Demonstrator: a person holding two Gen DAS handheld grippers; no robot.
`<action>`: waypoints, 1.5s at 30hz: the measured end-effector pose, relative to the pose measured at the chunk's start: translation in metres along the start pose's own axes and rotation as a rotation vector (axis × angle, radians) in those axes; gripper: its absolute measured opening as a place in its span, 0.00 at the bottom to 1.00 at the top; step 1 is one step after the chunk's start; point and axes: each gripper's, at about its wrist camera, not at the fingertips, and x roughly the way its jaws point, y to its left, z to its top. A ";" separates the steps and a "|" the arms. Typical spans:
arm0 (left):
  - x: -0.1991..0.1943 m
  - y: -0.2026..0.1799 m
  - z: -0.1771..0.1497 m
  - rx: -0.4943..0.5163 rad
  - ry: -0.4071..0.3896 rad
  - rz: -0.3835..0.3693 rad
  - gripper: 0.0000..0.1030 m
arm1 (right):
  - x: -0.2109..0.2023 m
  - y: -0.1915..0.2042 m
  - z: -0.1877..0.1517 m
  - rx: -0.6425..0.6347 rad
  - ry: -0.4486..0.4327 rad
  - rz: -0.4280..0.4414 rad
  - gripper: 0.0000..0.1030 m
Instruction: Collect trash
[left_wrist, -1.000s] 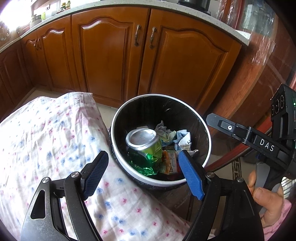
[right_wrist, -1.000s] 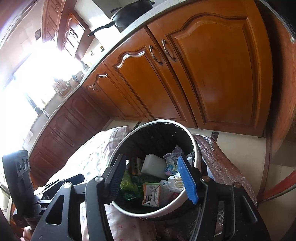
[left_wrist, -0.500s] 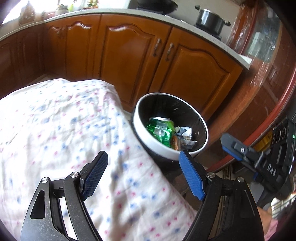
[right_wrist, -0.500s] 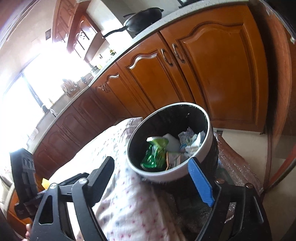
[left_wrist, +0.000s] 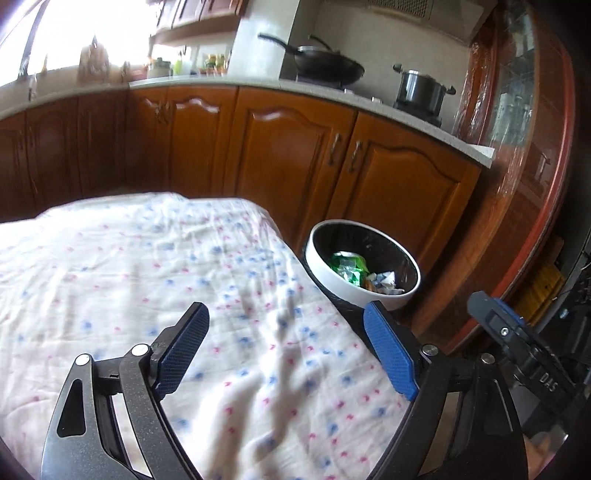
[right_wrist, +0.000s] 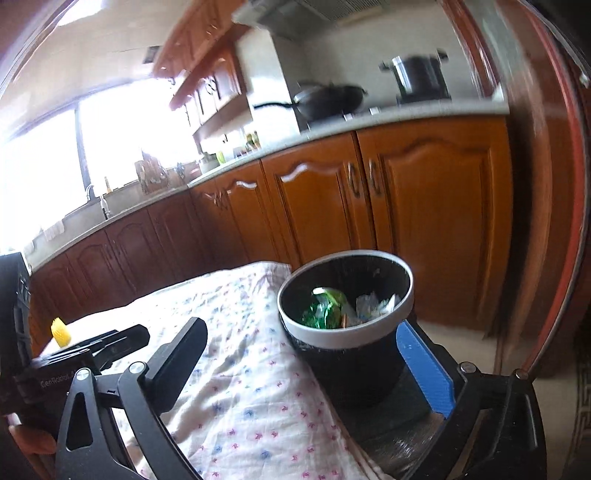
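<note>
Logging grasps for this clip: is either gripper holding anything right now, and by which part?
Nothing is held. The left gripper and right gripper are both open and empty above the floral cloth.

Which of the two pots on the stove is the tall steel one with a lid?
The stockpot on the right, nearest the counter's end; the other, left of it, is a wide black wok with a long handle.

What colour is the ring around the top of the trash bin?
White. The bin's rim is white above a black body, clearest in the right wrist view.
</note>
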 end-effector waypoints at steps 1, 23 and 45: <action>-0.006 0.000 -0.002 0.004 -0.020 0.012 0.90 | -0.004 0.003 0.000 -0.014 -0.008 -0.005 1.00; -0.055 -0.001 -0.040 0.074 -0.179 0.168 1.00 | -0.028 0.019 -0.022 -0.088 -0.084 -0.025 1.00; -0.064 -0.006 -0.042 0.089 -0.192 0.216 1.00 | -0.024 0.019 -0.027 -0.077 -0.048 -0.014 1.00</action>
